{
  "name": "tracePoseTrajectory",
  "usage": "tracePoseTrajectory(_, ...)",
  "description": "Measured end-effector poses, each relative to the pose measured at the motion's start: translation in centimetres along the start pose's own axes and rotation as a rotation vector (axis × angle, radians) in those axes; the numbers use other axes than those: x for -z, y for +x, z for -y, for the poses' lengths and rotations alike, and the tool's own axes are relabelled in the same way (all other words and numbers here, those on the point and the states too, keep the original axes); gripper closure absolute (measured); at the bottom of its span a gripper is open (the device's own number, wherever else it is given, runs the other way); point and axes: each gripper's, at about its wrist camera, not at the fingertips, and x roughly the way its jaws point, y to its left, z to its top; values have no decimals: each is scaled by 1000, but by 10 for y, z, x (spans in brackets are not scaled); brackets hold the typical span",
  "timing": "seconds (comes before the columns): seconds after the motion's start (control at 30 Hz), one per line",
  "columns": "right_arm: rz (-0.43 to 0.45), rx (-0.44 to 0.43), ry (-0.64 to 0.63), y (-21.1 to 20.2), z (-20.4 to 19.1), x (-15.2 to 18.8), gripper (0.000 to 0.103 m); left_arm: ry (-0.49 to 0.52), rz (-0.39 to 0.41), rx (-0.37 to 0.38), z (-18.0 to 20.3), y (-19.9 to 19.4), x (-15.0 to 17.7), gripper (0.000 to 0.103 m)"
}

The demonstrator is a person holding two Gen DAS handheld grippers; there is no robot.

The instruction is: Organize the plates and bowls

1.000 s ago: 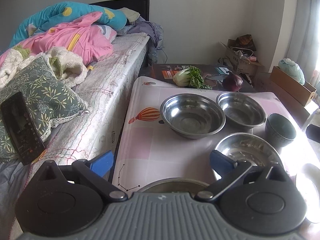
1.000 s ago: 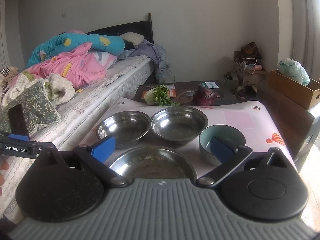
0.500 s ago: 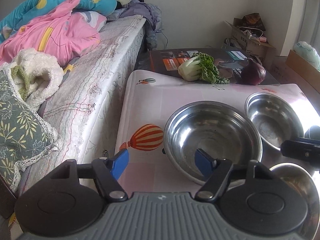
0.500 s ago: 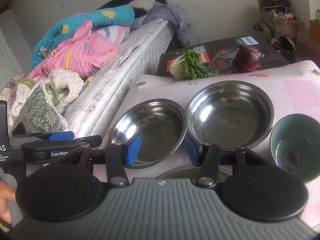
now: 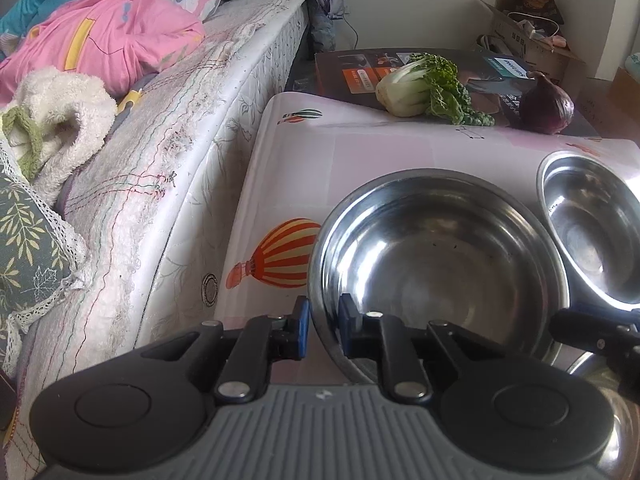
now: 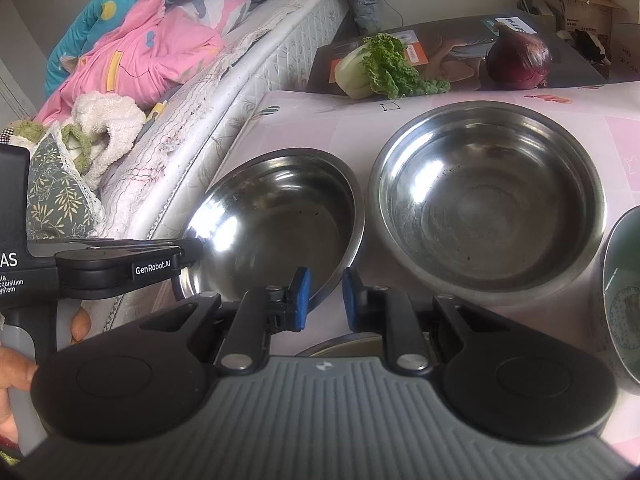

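Observation:
A large steel bowl (image 5: 440,272) (image 6: 276,228) sits on the pink balloon-print table (image 5: 296,168) beside the bed. My left gripper (image 5: 323,326) straddles its near left rim, jaws closing, with the blue pads against the steel inside and outside. My right gripper (image 6: 325,304) has its jaws closing on the near right rim of the same bowl. A second steel bowl (image 6: 488,200) (image 5: 592,232) stands just to the right. A green ceramic bowl (image 6: 624,300) is at the far right edge. A shallow steel dish (image 6: 344,344) lies under the gripper body.
A bed (image 5: 180,140) with pink and blue bedding runs along the table's left side. A bok choy (image 6: 380,68) and a red onion (image 6: 518,58) lie on a flat box behind the table. A hand (image 6: 12,368) holds the left gripper's handle.
Both grippers moved forward and down over the table to the left steel bowl. Their jaws went from wide open to narrow, each ending on the bowl's rim.

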Motion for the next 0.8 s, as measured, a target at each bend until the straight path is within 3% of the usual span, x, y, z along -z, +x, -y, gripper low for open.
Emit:
tracePoseTrajectory(0.17, -24, -60, -54, -10, -12, 6, 88, -15, -32, 55, -9, -11, 10, 86)
tracePoseTrajectory(0.3, 1, -21, -72, -17, -14, 5, 86, -13, -27, 44, -13, -17, 17, 86)
tracePoseTrajectory(0.4, 0, -11, -13, -15, -2, -3, 84, -25, -28, 50, -17, -17, 16, 86)
tracePoseTrajectory(0.53, -18, 2, 43, -2, 10, -12, 80, -65, -22, 73, -23, -16, 7, 74)
tracePoseTrajectory(0.6, -20, 4, 48, 3, 11, -16, 80, -75, -20, 82, -24, -13, 3, 61)
tracePoseTrajectory(0.8, -28, 34, 6, 18, -1, -20, 80, -86, -100, 109, -23, 7, 2, 64)
